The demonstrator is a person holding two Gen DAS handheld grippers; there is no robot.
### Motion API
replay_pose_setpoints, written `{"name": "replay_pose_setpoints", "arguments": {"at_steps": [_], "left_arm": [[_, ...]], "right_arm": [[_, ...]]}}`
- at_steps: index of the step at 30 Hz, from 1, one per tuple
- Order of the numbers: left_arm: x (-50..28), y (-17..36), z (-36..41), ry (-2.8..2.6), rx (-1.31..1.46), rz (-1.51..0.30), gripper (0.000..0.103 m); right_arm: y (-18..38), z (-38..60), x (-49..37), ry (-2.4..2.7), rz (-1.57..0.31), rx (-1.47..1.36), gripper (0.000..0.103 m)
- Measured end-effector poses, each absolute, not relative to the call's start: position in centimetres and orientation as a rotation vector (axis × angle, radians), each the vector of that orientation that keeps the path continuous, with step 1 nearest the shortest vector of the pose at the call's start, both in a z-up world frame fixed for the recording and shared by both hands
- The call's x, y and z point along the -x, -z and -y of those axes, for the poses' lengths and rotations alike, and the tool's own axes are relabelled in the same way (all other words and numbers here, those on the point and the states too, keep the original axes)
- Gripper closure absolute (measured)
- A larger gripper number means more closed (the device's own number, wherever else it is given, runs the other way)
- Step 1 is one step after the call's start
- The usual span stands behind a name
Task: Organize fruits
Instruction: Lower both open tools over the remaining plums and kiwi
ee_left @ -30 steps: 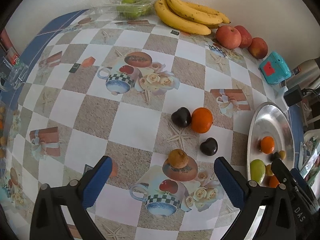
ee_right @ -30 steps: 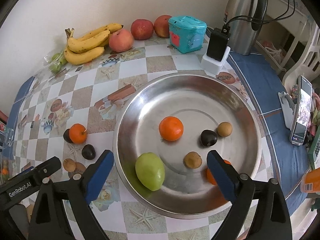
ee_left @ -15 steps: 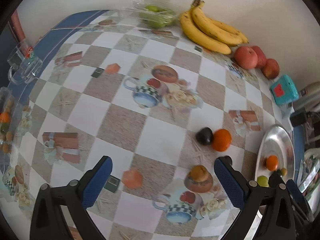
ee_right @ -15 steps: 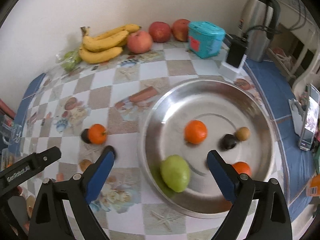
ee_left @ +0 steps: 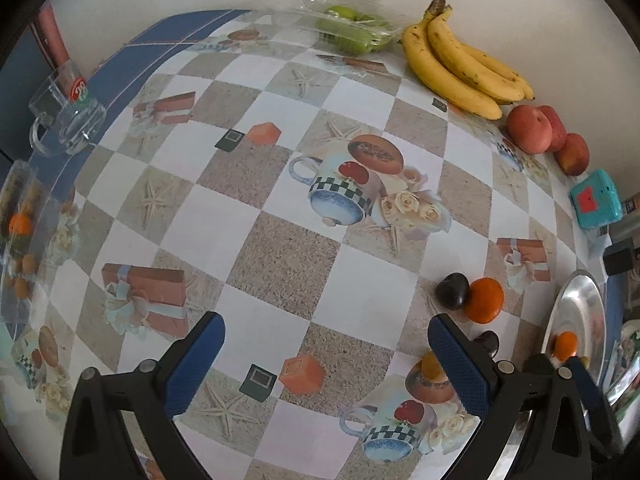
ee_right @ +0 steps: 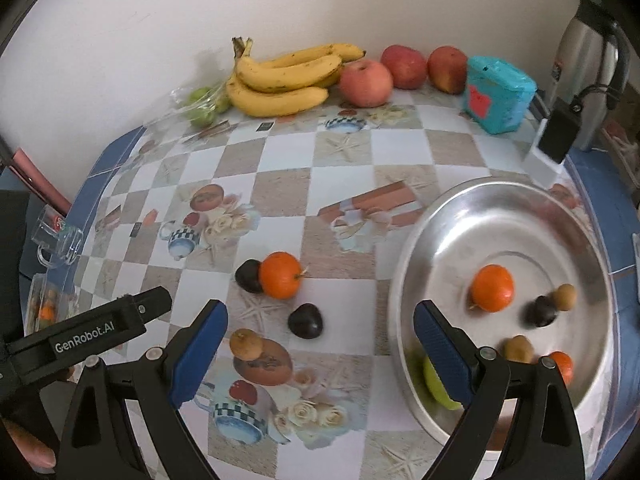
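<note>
Hovering with jaws spread and empty, the right gripper (ee_right: 320, 344) hangs over the tabletop (ee_right: 344, 160). A dark plum (ee_right: 305, 321) lies just ahead between its fingers, likely the next pick. Beyond sit an orange (ee_right: 280, 275) touching another plum (ee_right: 248, 276); a steel tray (ee_right: 520, 208) to its right collects sorted fruit. The left gripper (ee_left: 324, 364), also spread, waits empty.

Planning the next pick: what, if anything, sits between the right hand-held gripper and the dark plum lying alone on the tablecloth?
Nothing visible does. The right hand-held gripper is open, and the dark plum lies just ahead between its fingers. The small brown fruit sits off to the left, and the metal tray to the right.
</note>
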State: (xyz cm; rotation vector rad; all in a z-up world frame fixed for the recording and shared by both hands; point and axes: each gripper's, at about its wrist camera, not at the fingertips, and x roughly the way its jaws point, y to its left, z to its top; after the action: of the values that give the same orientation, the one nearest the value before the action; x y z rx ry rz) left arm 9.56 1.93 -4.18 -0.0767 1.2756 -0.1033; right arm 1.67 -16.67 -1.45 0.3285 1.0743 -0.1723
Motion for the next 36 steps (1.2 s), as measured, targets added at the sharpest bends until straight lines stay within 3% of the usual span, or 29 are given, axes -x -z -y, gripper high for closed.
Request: {"name": "replay_pose_setpoints", "arguments": {"at_steps": [10, 14, 25, 27, 36], "left_arm": [[-9.9, 4.5, -1.8, 0.115, 0.104, -1.295, 0.0], [-10.1, 4.8, -1.4, 0.123, 0.099, -1.306, 0.0], [-10.6, 6.0, -0.8, 0.137, 0.104, -1.345, 0.0], [-10.6, 6.2, -0.7, 0.141, 0.104, -1.349, 0.0], [-11.2, 7.2, -0.9, 0.127, 0.111, -1.383, 0.0]], "right_arm": [[3.3, 16.0, -2.9, 0.147, -1.114, -0.341, 0.009], [3.6, 15.8, -3.2, 0.149, -1.116, -0.327, 0.027], [5.6, 15.7, -3.6, 0.152, -1.169, -0.333, 0.032], [5.8, 15.6, -3.6, 0.157, -1.175, -0.323, 0.039], [6.8, 15.8, -3.7, 0.182, -1.201, -0.321, 0.051]]}}
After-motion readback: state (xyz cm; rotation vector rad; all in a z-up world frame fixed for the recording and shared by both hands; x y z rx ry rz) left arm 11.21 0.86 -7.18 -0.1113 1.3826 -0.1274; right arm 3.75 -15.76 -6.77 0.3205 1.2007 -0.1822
